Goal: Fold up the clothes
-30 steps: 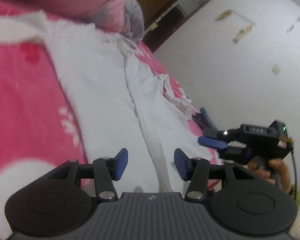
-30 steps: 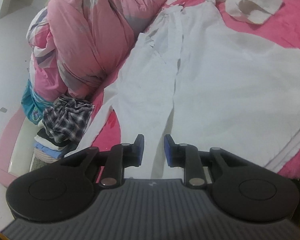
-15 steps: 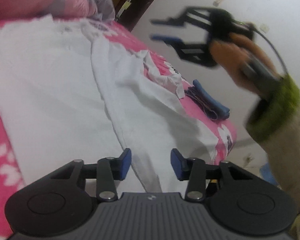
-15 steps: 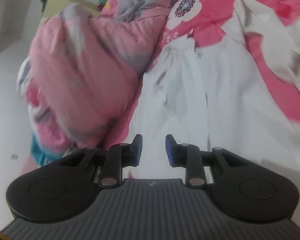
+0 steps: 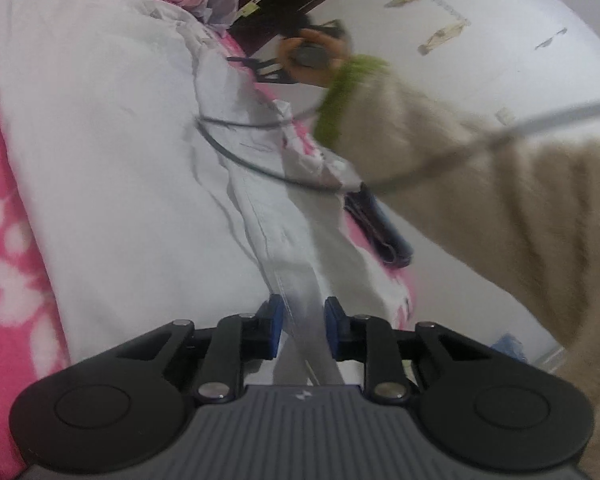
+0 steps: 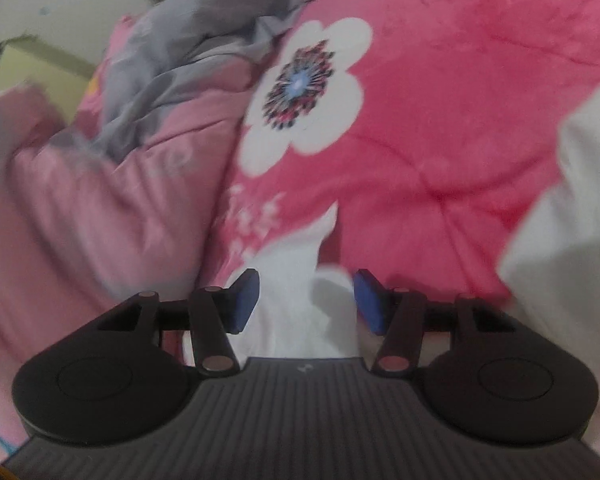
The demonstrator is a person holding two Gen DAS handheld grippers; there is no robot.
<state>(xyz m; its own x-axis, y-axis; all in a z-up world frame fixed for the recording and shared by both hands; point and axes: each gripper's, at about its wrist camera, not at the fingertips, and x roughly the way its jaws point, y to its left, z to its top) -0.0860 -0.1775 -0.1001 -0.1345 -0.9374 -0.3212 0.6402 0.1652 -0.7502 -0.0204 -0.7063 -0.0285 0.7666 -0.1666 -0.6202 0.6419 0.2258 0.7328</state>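
Hem of white garment (image 5: 300, 304) sits between my left gripper (image 5: 303, 316) as it closes; right gripper (image 6: 306, 300) opens, straddling far corner to lift evenly.

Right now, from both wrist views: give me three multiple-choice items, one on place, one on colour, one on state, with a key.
1. Where does the white garment lie?
A. on the pink bedspread
B. on a chair
C. on the floor

2. What colour is the sleeve cuff by the far hand?
A. blue
B. green
C. red

3. What is between the left gripper pads?
A. nothing
B. a cable
C. a fold of white cloth

Key: 1 A, pink shows on both sides of the garment. 2 B, the cuff is bright green on a beige sleeve. 3 C, a cloth ridge runs between the closing jaws.
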